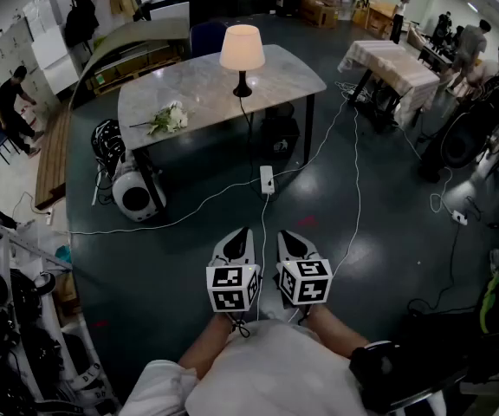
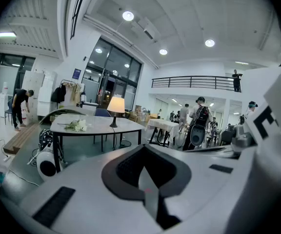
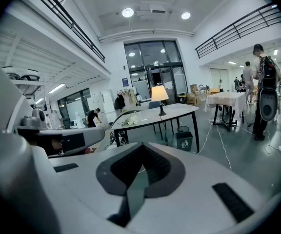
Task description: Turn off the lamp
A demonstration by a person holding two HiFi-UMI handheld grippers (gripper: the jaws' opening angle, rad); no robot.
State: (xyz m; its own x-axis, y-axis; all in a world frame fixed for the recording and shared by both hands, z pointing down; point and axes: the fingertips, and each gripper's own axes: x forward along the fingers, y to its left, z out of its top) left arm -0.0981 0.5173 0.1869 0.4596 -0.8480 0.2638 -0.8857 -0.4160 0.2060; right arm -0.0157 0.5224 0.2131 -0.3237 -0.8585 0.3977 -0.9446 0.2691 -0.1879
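Lamp point(image 1: 242, 52) stood lit by the table's point(image 1: 189, 89) near edge; you had to walk closer, left gripper point(image 1: 242, 231) and right gripper point(image 1: 285, 233) closed, empty.

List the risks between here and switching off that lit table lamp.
1. White cables and a white power strip lie on the dark floor ahead; a foot could catch them, perhaps unplugging something.
2. The cream-shaded, black-stemmed lamp stands near the front edge of the grey marble-look table; a hard nudge from the shut left gripper or right gripper might tip it.

Left gripper point(image 1: 242, 233), right gripper point(image 1: 285, 236) white; shirt point(image 1: 271, 373) white.
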